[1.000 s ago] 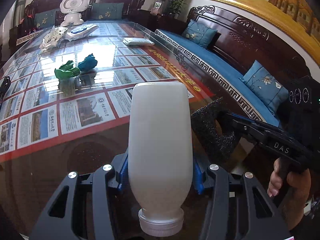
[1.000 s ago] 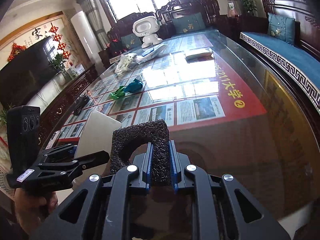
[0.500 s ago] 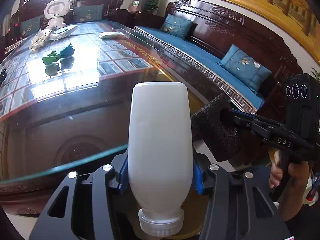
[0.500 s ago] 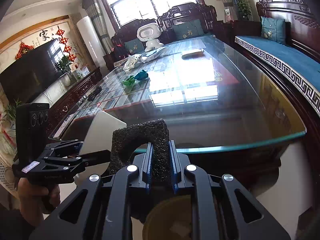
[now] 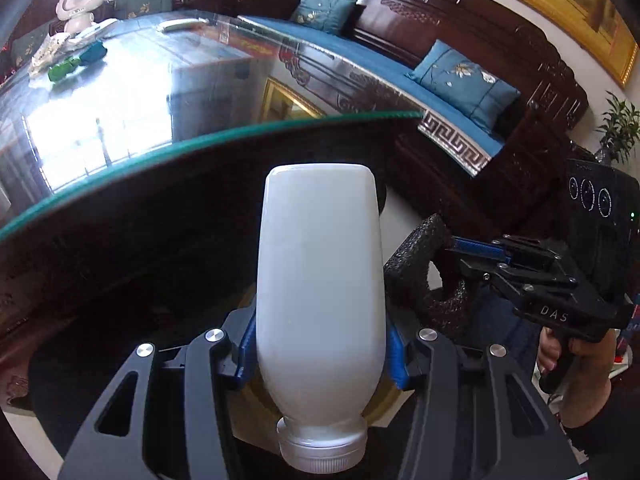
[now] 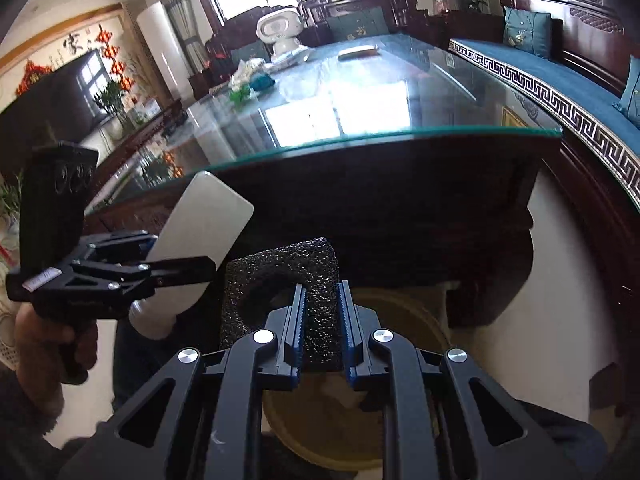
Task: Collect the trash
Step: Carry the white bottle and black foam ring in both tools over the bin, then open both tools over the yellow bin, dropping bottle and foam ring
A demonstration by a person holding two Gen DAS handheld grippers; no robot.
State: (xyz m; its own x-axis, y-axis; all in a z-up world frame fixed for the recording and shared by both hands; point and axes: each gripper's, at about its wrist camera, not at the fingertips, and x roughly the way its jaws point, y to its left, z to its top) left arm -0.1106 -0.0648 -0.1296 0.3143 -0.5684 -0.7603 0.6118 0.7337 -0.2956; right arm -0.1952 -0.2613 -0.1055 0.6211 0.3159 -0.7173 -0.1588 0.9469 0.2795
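Note:
My left gripper [image 5: 320, 354] is shut on a white plastic bottle [image 5: 320, 280], cap toward the camera; the bottle also shows in the right wrist view [image 6: 200, 232]. My right gripper [image 6: 320, 336] is shut on a black foam piece [image 6: 288, 280], also seen in the left wrist view [image 5: 424, 264]. Both grippers are below the glass table edge [image 6: 360, 140], over a round tan bin [image 6: 400, 320] on the floor. Green and blue crumpled trash [image 5: 76, 62] lies far back on the table.
A dark wooden table base [image 6: 380, 208] stands just ahead. A blue-cushioned wooden sofa [image 5: 440, 80] runs along the right. A white toy robot [image 6: 280, 32], a white wrapper and a flat white item sit at the table's far end.
Both grippers have pulled back off the table and dropped below its glass edge, still holding the bottle and the foam. The tan bin has come into view beneath them.

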